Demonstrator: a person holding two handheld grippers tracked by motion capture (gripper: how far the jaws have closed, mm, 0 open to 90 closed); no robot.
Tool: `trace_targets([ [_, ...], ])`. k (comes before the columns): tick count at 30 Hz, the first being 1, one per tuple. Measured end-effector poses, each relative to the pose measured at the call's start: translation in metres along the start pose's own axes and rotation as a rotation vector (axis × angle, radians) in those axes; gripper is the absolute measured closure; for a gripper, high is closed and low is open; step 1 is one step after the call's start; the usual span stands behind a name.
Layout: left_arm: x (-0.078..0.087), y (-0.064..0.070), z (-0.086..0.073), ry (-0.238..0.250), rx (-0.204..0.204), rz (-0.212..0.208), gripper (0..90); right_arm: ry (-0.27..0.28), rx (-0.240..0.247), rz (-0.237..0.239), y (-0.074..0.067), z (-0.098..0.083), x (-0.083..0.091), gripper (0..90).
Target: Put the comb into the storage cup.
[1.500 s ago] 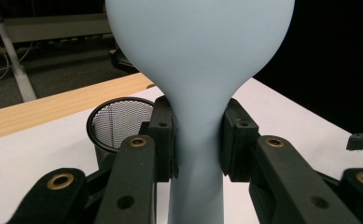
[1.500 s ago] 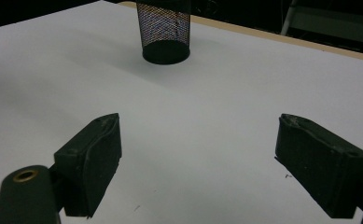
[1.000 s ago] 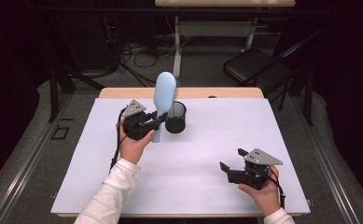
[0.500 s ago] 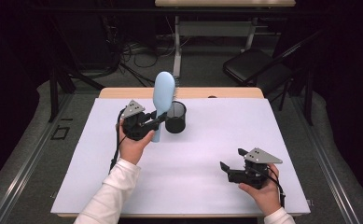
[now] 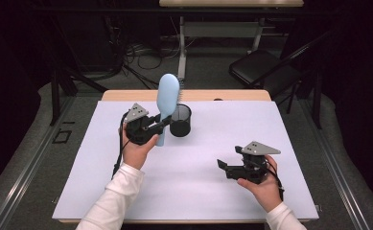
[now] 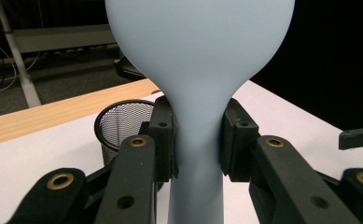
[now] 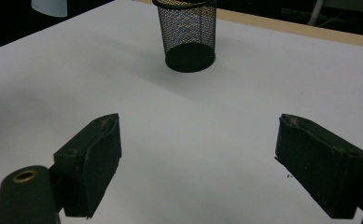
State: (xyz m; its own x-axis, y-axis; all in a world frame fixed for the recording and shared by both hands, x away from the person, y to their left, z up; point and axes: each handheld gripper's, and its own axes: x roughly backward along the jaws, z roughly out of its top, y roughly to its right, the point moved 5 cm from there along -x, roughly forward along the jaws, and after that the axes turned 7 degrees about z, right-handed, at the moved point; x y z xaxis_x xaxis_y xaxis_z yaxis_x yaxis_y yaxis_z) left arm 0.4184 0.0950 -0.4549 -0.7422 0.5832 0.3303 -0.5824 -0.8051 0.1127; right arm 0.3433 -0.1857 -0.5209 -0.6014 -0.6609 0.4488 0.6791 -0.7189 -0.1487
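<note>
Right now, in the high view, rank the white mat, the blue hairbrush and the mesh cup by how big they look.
1. white mat, by far the largest.
2. blue hairbrush, upright in the left gripper, looks taller than the cup.
3. mesh cup, smallest.

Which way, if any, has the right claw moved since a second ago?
Yes: the right claw has shifted slightly up the high view, nearer the mesh cup.

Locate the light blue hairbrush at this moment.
In the high view, the hairbrush stands upright at the left, clamped in the left claw, just left of the mesh cup.
</note>
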Motion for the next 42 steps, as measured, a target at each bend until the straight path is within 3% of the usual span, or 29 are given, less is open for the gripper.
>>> trace_targets([
  [5,0.0,0.001,-0.001,-0.004,-0.005,-0.002,69.9,-0.032,0.0,0.01,-0.003,0.013,-0.008,12.9],
  [9,0.0,0.001,-0.001,-0.001,-0.005,-0.002,69.9,-0.028,-0.022,0.036,-0.002,0.024,-0.013,12.4],
  [15,0.001,0.0,0.0,0.003,-0.008,-0.001,69.9,-0.026,-0.013,0.039,0.0,0.043,-0.018,12.4],
  [19,0.001,0.0,-0.001,0.002,-0.008,0.0,70.0,-0.027,-0.041,0.065,0.0,0.055,-0.022,11.6],
  [28,0.0,0.0,-0.001,-0.002,-0.011,0.0,69.9,-0.041,-0.054,0.092,0.002,0.079,-0.029,0.3],
  [38,0.001,0.0,-0.001,0.0,-0.013,0.0,69.9,-0.005,-0.103,0.146,0.002,0.102,-0.033,0.0],
  [42,0.001,0.0,-0.001,0.001,-0.016,-0.001,69.9,0.001,-0.106,0.111,0.007,0.112,-0.035,0.0],
])
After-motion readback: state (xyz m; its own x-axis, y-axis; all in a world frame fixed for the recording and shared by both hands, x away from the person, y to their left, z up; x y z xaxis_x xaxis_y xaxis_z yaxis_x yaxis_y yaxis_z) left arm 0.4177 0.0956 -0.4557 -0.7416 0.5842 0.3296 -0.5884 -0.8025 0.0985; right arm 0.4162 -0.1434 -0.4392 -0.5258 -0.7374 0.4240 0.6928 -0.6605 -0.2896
